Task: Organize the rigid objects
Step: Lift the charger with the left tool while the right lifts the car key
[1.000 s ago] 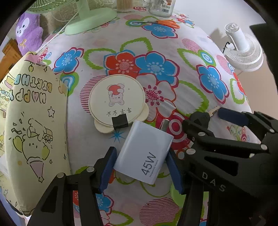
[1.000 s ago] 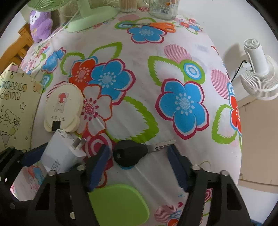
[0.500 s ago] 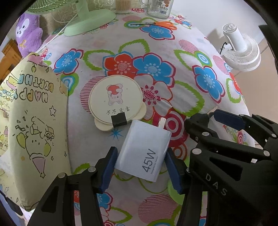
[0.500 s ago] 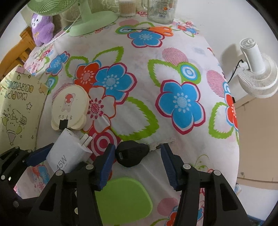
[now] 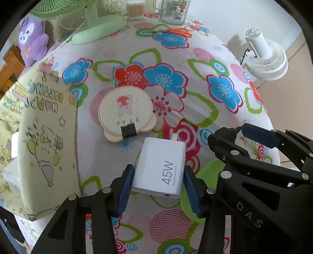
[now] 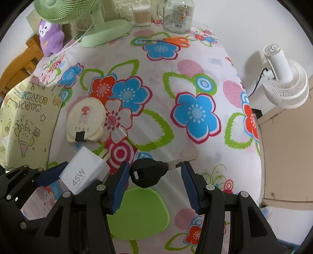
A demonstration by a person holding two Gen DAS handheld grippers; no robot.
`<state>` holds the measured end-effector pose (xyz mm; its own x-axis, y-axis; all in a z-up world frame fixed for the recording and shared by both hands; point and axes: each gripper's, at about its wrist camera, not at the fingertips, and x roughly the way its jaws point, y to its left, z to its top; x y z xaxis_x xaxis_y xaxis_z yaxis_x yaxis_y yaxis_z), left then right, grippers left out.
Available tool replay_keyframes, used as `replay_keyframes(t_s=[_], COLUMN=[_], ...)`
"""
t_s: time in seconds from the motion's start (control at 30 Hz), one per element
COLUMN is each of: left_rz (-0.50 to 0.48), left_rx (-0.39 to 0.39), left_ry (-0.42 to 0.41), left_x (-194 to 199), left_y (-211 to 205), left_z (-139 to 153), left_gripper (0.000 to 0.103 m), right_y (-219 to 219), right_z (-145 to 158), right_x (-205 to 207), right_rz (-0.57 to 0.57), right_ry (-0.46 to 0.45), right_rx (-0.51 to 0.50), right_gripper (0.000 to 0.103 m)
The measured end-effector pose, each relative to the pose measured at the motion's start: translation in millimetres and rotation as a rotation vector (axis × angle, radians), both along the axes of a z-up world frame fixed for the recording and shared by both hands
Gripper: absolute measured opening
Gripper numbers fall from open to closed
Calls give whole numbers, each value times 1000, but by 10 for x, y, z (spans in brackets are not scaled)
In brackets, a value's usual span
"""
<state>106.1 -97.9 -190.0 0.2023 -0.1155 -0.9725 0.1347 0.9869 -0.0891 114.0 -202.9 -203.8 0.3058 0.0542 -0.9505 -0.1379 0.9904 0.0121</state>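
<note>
A white 45W charger (image 5: 159,169) sits between the blue pads of my left gripper (image 5: 157,187), which is shut on it and holds it above the flowered tablecloth. It also shows in the right wrist view (image 6: 83,171). A black-headed key (image 6: 149,172) sits between the pads of my right gripper (image 6: 155,182); the left pad touches the key head, the right pad stands beside the metal blade. A round cream bear-shaped coaster stack (image 5: 126,115) lies just beyond the charger.
A yellow birthday gift bag (image 5: 37,136) stands at the left. A green mat (image 6: 138,213) lies under the right gripper. Orange scissors (image 6: 175,41), a glass jar (image 6: 178,15), a green fan base (image 6: 106,30) and a purple plush (image 6: 49,35) are at the back. A white fan (image 6: 283,84) stands off the right edge.
Both grippers have lifted and pulled back, the left carrying the charger, the right carrying the key. The right jaws have narrowed around the key.
</note>
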Motion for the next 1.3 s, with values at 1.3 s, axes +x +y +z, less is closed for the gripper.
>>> replay_keyframes(t_s=[1.3], left_rz=[-66], left_rx=[60], left_ry=[-132], left_x=[-154], left_y=[-63], left_z=[772], left_gripper=[48], right_y=[-24], right_z=[753], right_x=[-274], right_rz=[-62], right_ry=[-84], right_rx=[89], right_gripper=[57])
